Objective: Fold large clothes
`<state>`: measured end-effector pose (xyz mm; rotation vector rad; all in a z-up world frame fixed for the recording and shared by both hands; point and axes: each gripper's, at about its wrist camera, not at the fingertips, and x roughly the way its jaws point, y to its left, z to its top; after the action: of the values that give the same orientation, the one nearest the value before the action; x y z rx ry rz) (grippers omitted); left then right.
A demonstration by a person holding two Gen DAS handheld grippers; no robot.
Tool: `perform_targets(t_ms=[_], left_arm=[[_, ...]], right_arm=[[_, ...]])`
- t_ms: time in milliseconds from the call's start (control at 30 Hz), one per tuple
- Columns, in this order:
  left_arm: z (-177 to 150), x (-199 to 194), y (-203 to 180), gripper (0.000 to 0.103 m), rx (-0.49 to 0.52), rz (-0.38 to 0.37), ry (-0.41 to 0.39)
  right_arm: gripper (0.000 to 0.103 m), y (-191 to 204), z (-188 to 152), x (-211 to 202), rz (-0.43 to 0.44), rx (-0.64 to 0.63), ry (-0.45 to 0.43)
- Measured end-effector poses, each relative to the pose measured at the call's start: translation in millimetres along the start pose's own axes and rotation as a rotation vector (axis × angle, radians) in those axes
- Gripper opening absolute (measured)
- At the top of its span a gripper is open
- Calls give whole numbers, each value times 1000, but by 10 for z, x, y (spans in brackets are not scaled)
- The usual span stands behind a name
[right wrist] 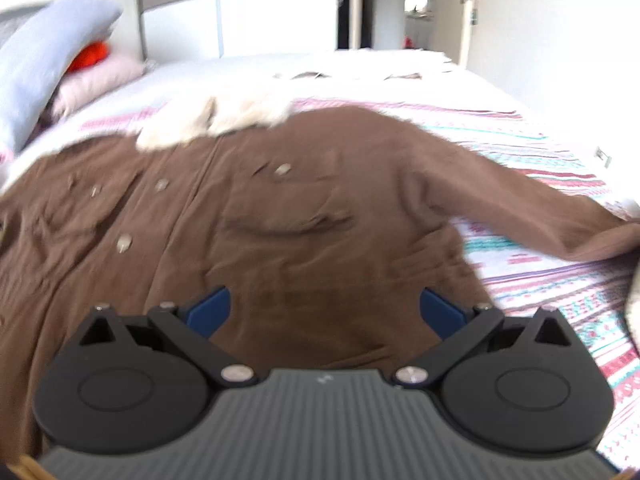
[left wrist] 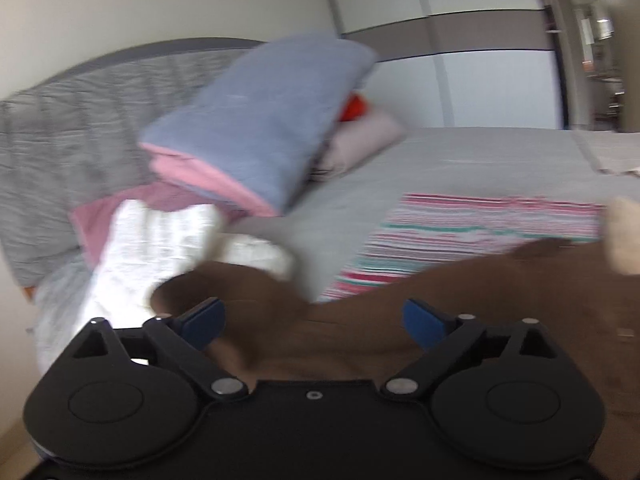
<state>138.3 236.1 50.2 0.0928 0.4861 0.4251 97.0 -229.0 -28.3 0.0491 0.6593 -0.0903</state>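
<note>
A large brown coat [right wrist: 280, 216] with a cream fur collar [right wrist: 224, 116] lies spread flat on the bed, buttons up, one sleeve [right wrist: 540, 208] stretched to the right. My right gripper [right wrist: 324, 308] is open and empty just above the coat's lower part. In the left wrist view the coat [left wrist: 440, 312] fills the lower right, with a bit of the collar [left wrist: 624, 236] at the right edge. My left gripper [left wrist: 314, 320] is open and empty over the coat's left side. This view is blurred.
A striped pink and teal blanket [right wrist: 560, 280] covers the bed under the coat. A blue-grey and pink pillow stack [left wrist: 256, 128] and a white quilted cloth [left wrist: 160, 248] lie by the grey headboard [left wrist: 60, 140]. A wardrobe [right wrist: 240, 8] and a door [right wrist: 468, 12] stand beyond the bed.
</note>
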Motion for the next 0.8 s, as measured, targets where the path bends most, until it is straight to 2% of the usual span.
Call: perform_targets(t_ms=[167,233,300,400,500,633,700,800], left_arm=[[-80,-457,-644,103,-58,-325,63],[-145,-559,-971,103,-55,-419,100],[-180,-611,-1314,103,-24,-482,130],[-166,-682,-1817,103,57,-551,135],[-56,-708,-2246,103,111,-617,74],[135,-447,-2779,103,152,-705,24],[253,-180,-3039,103,177,-707,19],[457,275,-3335,103,210,-628,-3]], right_arm=[[103,-464,130,-145,-44,154,-45],[103,-680,171,-176,-74,222,-53],[103,-895,239,-177,-116,273,-49],[103,-1181,396,-148,-166,310,-55],[103,-1484,558,-32,-185,327,-39],[103,-1742,859,384,-235,236,-10],[103,-1801,1013,639,-240,180,21],[103,-1736,1264,989,-129,105,52]])
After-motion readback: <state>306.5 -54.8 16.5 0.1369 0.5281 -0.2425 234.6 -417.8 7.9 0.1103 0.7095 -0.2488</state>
